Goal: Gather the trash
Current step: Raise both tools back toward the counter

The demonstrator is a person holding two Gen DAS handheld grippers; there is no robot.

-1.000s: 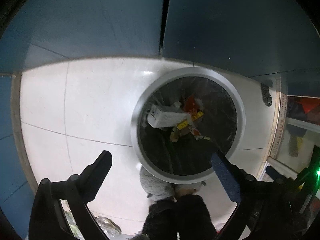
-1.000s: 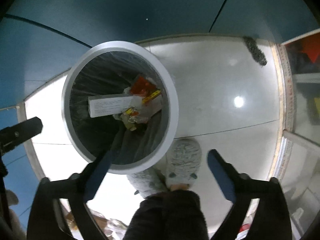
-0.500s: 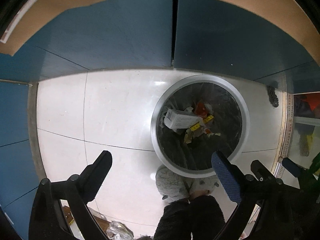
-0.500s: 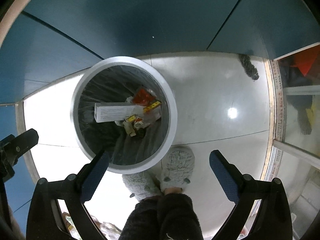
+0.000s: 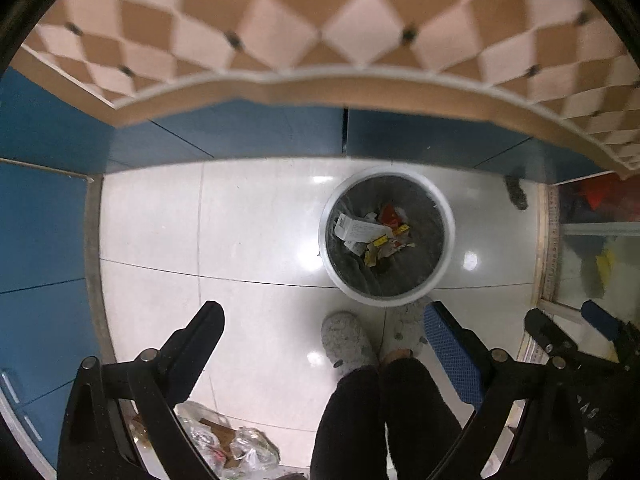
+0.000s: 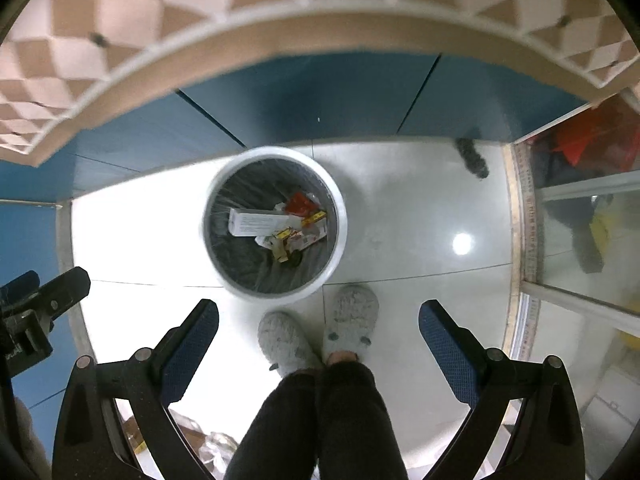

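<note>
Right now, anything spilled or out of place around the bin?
Yes: crumpled plastic trash lies on the floor behind the left gripper, outside the bin. A dark scrubby clump sits by the blue cabinets.

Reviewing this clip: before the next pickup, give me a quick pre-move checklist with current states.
1. Left gripper open, holding nothing: ok.
2. Right gripper open, holding nothing: ok.
3. Round white-rimmed trash bin with dark liner upright on the floor: ok.
4. Bin has room above the white carton and wrappers: ok.
5. Crumpled clear plastic litter on the floor, uncollected: not ok.
6. Grey fuzzy slippers clear of the bin rim: cannot tell.
</note>
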